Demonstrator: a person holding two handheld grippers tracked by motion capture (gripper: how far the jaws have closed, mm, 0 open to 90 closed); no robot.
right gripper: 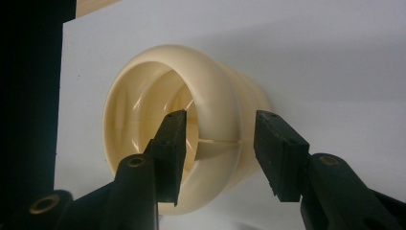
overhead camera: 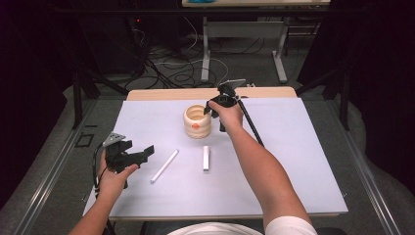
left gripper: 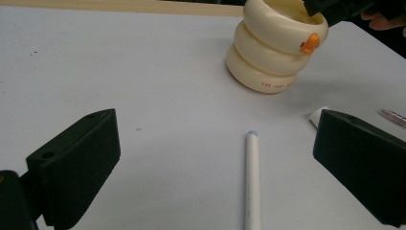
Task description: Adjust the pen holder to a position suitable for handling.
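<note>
Cream ribbed plastic cup (overhead camera: 197, 121) with a small orange knob on its side stands upright near the middle of the counter's (overhead camera: 293, 161) far edge. The right claw (overhead camera: 215, 110) hangs at the cup's rim, jaws apart, one jaw inside the mouth and the other outside the wall; in the right gripper view the rim (right gripper: 218, 103) sits between them and I cannot tell whether they touch it. The left claw (overhead camera: 142, 155) hovers near the counter's left edge, jaws wide apart and holding nothing. A long white plastic tube (overhead camera: 165, 166) lies just beside it toward the middle, and a shorter white stick (overhead camera: 206, 157) lies nearer the cup.
</note>
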